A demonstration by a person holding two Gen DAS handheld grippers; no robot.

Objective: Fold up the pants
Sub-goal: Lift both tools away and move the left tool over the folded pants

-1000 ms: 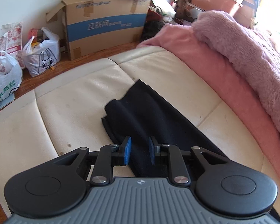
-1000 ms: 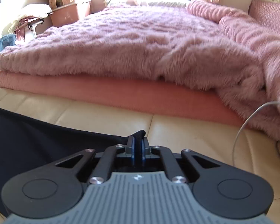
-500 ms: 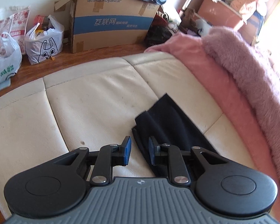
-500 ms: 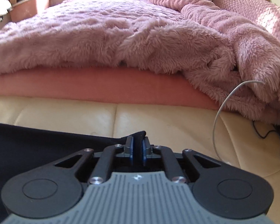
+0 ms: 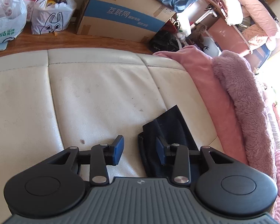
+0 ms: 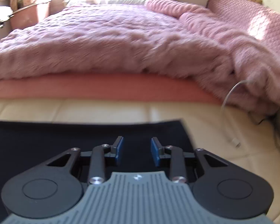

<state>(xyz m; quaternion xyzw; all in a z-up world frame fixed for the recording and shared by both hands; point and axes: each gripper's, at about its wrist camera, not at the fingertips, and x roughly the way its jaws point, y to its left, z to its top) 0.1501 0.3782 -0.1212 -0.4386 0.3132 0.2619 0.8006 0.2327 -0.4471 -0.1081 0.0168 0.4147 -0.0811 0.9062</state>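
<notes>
Both gripper jaws are opening over dark pants [image 6: 46, 140] lying crosswise.

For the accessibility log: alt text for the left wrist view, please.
The left tool, opening, hovers over a cream leather cushion with the folded edge of dark navy pants by its right finger, unpinched. Pink fluffy blankets lie right; a cardboard box sits behind.

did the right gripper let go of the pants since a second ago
Yes. The right gripper, earlier pinched shut on a dark fold, now has its jaws opening with nothing pressed between the pads, above the flat pants lying on the cream cushion.
</notes>
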